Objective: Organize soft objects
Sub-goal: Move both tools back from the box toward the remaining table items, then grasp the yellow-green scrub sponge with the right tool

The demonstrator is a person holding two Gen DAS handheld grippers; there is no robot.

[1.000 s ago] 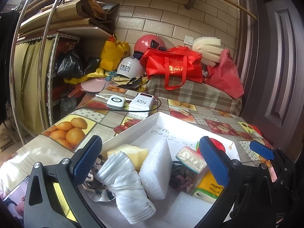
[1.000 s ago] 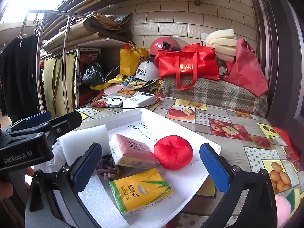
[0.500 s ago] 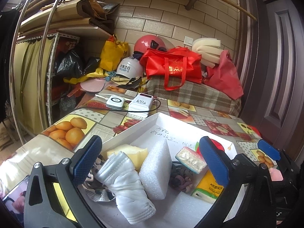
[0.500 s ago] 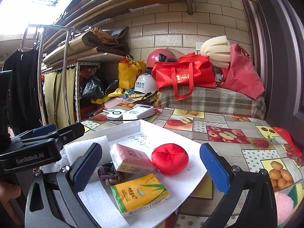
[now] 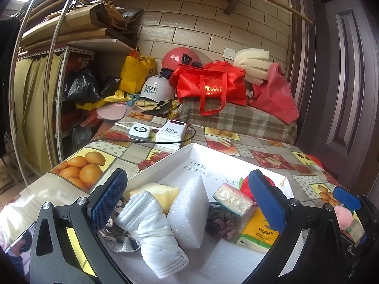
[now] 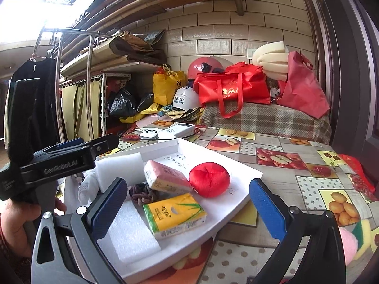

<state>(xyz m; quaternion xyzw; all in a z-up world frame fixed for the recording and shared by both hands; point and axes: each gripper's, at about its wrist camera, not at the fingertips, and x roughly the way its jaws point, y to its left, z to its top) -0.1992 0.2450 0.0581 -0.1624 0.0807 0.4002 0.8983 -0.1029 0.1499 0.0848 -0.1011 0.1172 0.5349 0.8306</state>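
At the far left of the room a metal clothes rail (image 6: 88, 82) and a curtained shelf unit (image 5: 35, 99) stand beside the table (image 6: 308, 165), whose left edge drops off just past the orange-print panel of its fruit-patterned cloth. The left gripper (image 5: 187, 203) hangs over the near left corner of the white tray (image 5: 165, 163), its blue pads spread wide with nothing between them. Inside the tray, from left: a rolled white cloth (image 5: 151, 227) lying on a patterned fabric, a yellow sponge (image 5: 161, 194) behind it, an upright white foam block (image 5: 189, 213), a dark braided tie (image 6: 142, 193), a pink tissue pack (image 6: 165, 177), a yellow tissue pack (image 6: 174, 214) and a red round cushion (image 6: 209, 179). A flat foam sheet (image 6: 130, 232) covers the near floor of the tray. The tray's far half is bare apart from handwriting. The right gripper (image 6: 187, 209) hovers above the tray's near right corner, jaws released and empty; that corner juts past the front edge of the table. To the right the cloth is mostly open, with a pink plush toy (image 6: 348, 246) at the near right edge. Behind the tray lie two white chargers (image 5: 170, 131), then bags and helmets against a tiled wall (image 6: 225, 35), and a dark door (image 5: 350, 82) on the right.
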